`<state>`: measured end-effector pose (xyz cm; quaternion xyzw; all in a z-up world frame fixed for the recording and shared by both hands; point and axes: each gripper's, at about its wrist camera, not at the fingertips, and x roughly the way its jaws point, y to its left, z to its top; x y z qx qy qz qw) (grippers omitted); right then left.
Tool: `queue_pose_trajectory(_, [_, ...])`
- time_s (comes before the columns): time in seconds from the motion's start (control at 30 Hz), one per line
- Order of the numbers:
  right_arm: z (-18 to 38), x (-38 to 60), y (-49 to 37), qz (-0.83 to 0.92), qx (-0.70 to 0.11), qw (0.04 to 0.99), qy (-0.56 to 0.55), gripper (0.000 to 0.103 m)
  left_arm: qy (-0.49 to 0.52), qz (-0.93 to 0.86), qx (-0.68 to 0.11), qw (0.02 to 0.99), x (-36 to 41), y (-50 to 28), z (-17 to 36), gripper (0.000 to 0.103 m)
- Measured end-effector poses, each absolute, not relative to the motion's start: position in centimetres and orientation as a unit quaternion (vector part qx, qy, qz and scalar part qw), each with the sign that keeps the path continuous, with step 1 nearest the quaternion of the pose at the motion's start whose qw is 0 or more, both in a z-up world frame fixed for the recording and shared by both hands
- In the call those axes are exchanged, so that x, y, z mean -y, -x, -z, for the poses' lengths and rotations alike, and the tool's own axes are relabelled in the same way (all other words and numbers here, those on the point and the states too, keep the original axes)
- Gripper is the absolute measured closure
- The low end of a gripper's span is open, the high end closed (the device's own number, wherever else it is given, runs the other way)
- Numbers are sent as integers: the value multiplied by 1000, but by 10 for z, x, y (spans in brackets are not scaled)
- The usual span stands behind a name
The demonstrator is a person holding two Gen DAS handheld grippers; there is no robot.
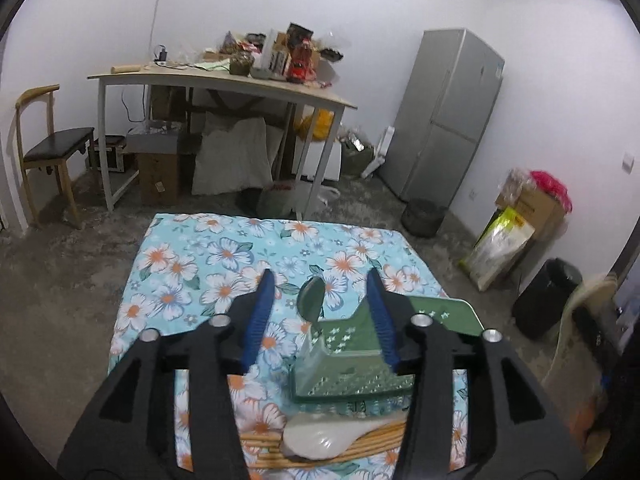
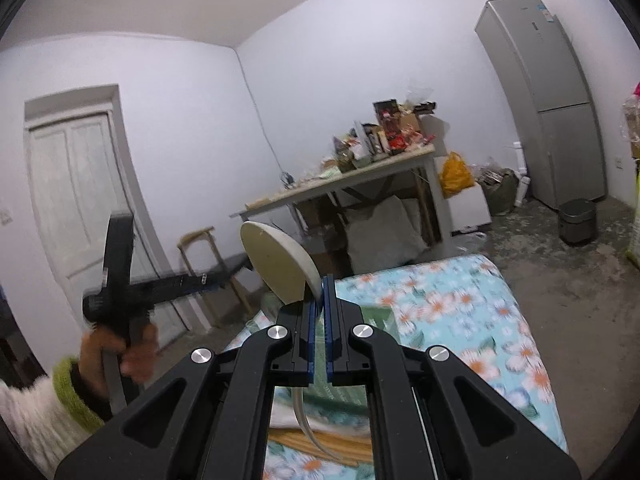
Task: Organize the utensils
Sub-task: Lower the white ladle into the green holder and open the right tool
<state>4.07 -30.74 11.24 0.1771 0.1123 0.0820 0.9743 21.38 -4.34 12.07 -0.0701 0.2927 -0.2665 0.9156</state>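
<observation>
Two spoons: white (image 2: 276,268) gripped, dark (image 1: 312,300) in rack (image 1: 352,364).

The right gripper (image 2: 319,292) is clamping a cream spoon (image 2: 276,266), its bowl tilting up toward eleven o'clock. At eight o'clock a hand (image 2: 120,354) is gripping a blurred black tool (image 2: 120,280). The flowered cloth (image 2: 460,312) is spreading toward four o'clock.

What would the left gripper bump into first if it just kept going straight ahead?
Probably the dark spoon lying between the left gripper's open fingers, on the floral cloth; depth is uncertain.
</observation>
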Motion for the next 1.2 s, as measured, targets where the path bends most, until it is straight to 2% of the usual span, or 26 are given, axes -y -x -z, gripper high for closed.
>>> queue_pose_trajectory(0.07, [-126,310,-47,-97,-97,974,-179,99,77,269,-292,914,32,-202,-114,46])
queue_pose_trajectory(0.2, [-145,314,-74,-106,-73,976,-172,99,72,265,-301,913,13,-173,-92,41])
queue_pose_trajectory(0.43, [-146,318,-123,-103,-66,981,-153,99,85,260,-321,907,-13,-124,-45,30])
queue_pose_trajectory(0.7, [-91,326,-180,-96,-138,977,-129,99,97,246,-348,899,-32,-100,-7,23])
queue_pose_trajectory(1.0, [-54,334,-173,-98,-208,962,-145,96,120,265,-353,889,-24,-103,1,16])
queue_pose_trajectory(1.07, [-52,337,-165,-93,-220,960,-149,82,136,269,-357,884,-22,-104,4,14])
queue_pose_trajectory(1.13, [-52,340,-153,-83,-226,959,-148,50,138,270,-360,882,-19,-105,5,13])
queue_pose_trajectory(1.2, [-57,340,-143,-76,-225,960,-146,37,124,265,-361,886,-14,-102,4,12])
